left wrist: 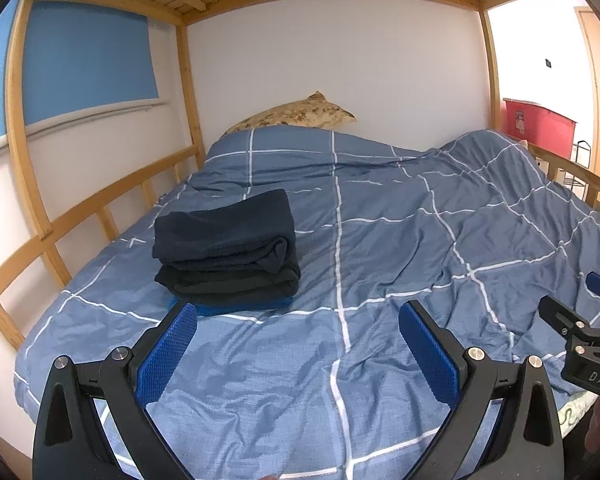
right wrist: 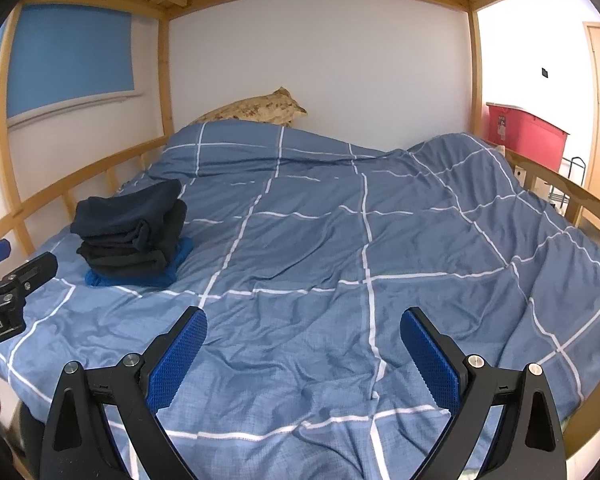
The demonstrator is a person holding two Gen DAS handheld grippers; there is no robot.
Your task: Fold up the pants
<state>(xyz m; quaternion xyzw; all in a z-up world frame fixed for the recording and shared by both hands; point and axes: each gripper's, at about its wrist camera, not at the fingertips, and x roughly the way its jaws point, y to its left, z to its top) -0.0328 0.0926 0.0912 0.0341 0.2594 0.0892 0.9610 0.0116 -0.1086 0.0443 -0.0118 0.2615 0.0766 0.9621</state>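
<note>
A stack of folded dark pants (left wrist: 228, 248) lies on the blue checked duvet (left wrist: 380, 240) at the left side of the bed, with a bright blue garment (left wrist: 236, 305) at the bottom. The stack also shows in the right wrist view (right wrist: 130, 234). My left gripper (left wrist: 298, 316) is open and empty, held above the duvet just in front of the stack. My right gripper (right wrist: 303, 320) is open and empty over the duvet's near middle, to the right of the stack. The right gripper's tip shows in the left wrist view (left wrist: 580, 320).
A wooden bunk frame with side rails (left wrist: 100, 208) surrounds the bed, slats overhead. A patterned pillow (left wrist: 300, 114) lies at the head by the white wall. The duvet bunches up at the right (right wrist: 480, 168). A red bin (right wrist: 528, 136) stands beyond the right rail.
</note>
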